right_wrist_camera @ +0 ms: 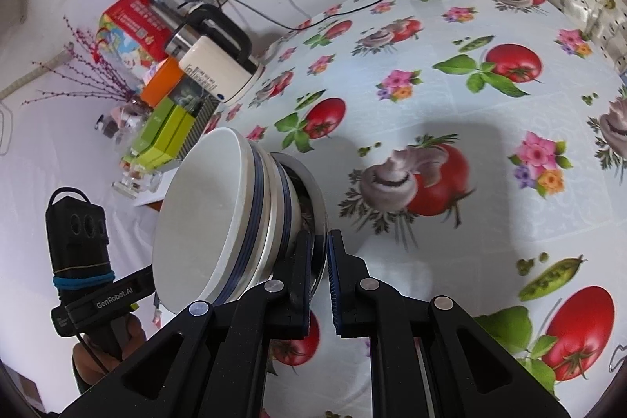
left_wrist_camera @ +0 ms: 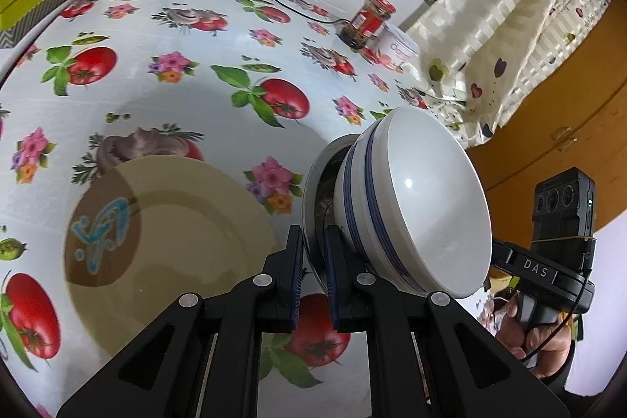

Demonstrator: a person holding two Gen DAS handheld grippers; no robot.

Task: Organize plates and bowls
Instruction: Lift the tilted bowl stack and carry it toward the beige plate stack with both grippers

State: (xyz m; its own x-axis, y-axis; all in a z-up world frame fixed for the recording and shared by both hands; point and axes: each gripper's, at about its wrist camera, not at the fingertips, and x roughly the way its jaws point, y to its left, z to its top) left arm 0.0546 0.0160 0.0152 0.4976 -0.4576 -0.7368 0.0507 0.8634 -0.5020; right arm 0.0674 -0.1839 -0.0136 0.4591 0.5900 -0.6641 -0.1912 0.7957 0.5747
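A cream plate (left_wrist_camera: 168, 241) is lying on the patterned tablecloth (left_wrist_camera: 219, 38) at left. A steel dish (left_wrist_camera: 313, 206) carrying stacked white bowls (left_wrist_camera: 415, 206) is being gripped at opposite rims, above the table, by the clenched left gripper (left_wrist_camera: 313, 281) and right gripper (right_wrist_camera: 319, 285).

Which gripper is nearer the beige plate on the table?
Left. The left gripper hangs just above the beige plate's right edge; the right gripper grips the bowl stack's opposite rim, farther away.
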